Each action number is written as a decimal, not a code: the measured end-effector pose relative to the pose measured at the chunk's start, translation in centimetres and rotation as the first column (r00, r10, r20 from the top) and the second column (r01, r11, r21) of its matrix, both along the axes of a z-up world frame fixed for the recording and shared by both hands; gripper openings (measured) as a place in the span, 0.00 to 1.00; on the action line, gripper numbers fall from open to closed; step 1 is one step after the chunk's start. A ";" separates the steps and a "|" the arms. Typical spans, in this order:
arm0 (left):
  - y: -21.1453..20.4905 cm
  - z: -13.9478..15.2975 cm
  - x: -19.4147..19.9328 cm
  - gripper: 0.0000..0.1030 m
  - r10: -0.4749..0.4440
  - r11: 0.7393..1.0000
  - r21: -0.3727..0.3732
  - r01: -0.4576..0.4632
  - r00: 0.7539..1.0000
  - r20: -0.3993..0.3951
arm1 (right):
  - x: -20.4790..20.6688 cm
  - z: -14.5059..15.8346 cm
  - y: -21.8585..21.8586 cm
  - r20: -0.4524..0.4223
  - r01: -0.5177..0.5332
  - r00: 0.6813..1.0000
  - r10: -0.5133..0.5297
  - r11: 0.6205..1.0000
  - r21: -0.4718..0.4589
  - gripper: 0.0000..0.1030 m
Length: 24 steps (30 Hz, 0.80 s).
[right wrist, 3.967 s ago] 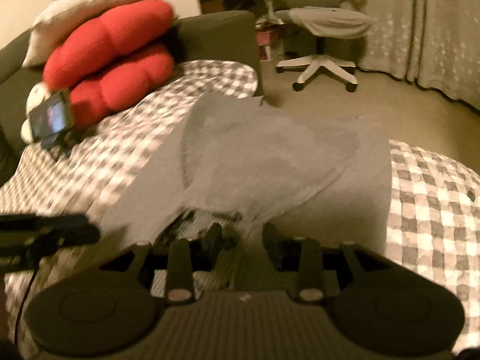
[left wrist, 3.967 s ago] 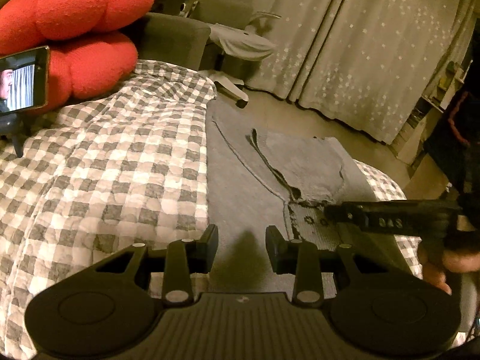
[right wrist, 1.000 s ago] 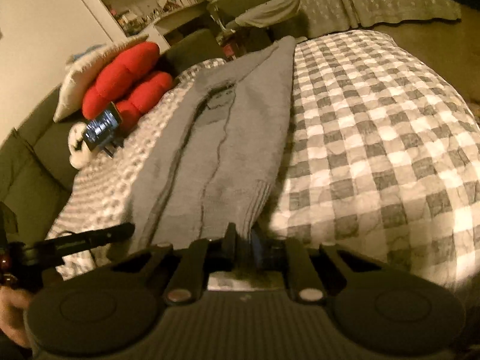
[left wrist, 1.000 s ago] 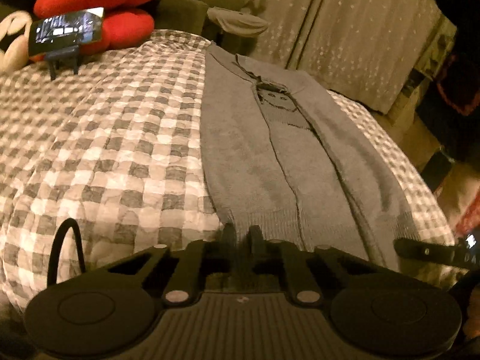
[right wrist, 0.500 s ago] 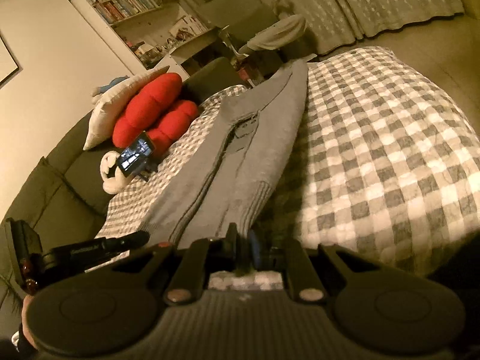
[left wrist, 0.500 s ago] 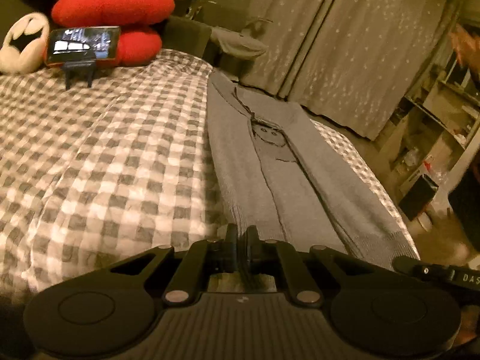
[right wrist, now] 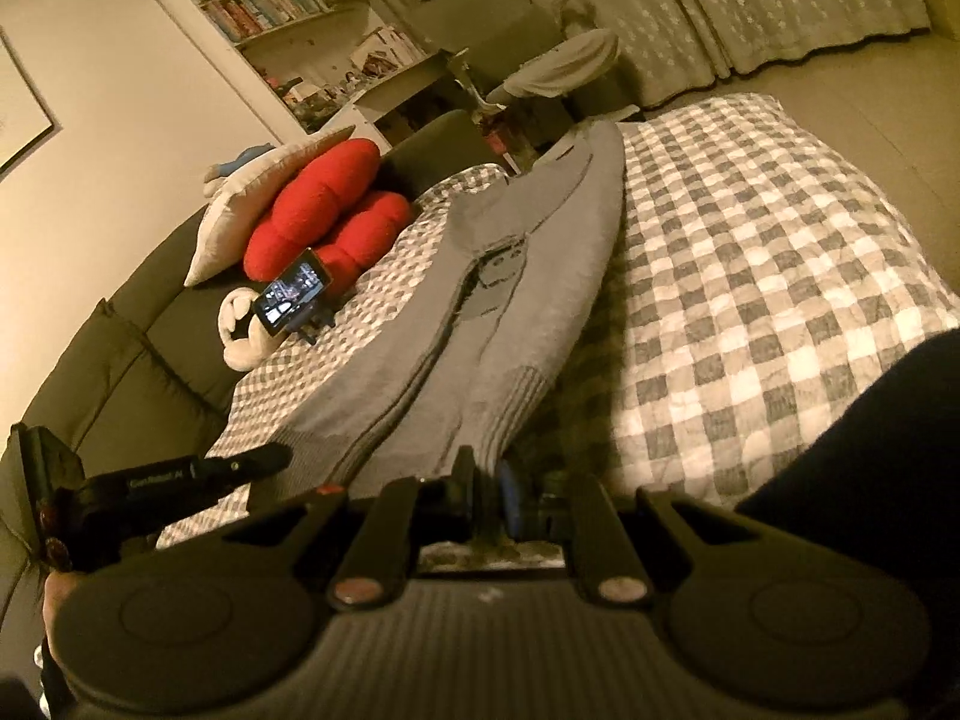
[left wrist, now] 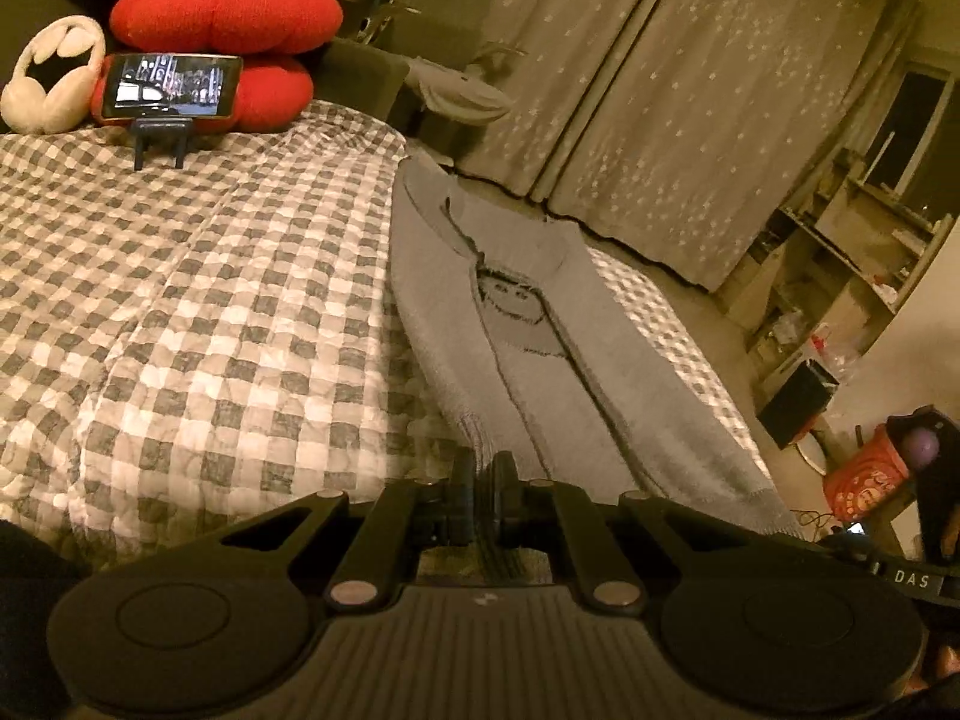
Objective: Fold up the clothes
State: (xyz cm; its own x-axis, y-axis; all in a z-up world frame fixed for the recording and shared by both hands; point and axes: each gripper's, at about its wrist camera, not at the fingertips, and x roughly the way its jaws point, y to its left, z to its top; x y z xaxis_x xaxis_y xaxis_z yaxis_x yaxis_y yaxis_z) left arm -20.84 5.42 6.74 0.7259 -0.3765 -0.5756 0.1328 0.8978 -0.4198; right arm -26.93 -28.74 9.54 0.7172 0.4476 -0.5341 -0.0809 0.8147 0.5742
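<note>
The grey sweater (left wrist: 540,360) stretches away ahead of both grippers on the checked quilt (left wrist: 210,300), sides folded inward. Left gripper (left wrist: 483,480) and right gripper (right wrist: 483,480) each pinch a ribbed hem corner. Judged: lengthwise fold, carrying the hem toward the collar evenly.

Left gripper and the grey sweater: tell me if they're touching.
Touching. The left wrist view shows the left gripper with its jaws closed on the ribbed hem of the grey sweater, fabric pinched between them.

Red cushions (left wrist: 222,18) sit far left on the checked quilt (left wrist: 180,312), a phone (left wrist: 171,87) propped before them; curtains (left wrist: 660,90) hang far right.
</note>
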 end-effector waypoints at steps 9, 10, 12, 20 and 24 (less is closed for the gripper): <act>-0.5 -0.5 1.0 0.04 0.008 1.000 0.023 -0.008 1.000 -0.005 | -0.6 0.4 0.1 0.016 0.004 1.000 -0.004 1.000 -0.011 0.09; -0.5 -0.4 1.0 0.04 0.009 1.000 0.027 -0.009 1.000 0.003 | -0.5 0.4 0.1 0.019 0.005 1.000 -0.005 1.000 -0.012 0.09; -0.5 -0.2 1.1 0.04 0.013 0.999 0.038 -0.013 1.000 0.017 | -0.2 0.4 0.0 0.026 0.007 1.000 -0.007 1.000 -0.013 0.09; 0.0 -1.5 2.9 0.04 0.036 0.999 0.012 -0.036 0.999 -0.018 | 0.8 0.1 0.2 0.041 0.003 0.999 -0.003 1.000 -0.004 0.09; -0.1 -0.7 3.7 0.04 0.030 1.000 0.003 -0.030 1.000 0.002 | 2.1 0.7 -0.1 0.057 0.013 0.998 -0.013 1.000 0.001 0.09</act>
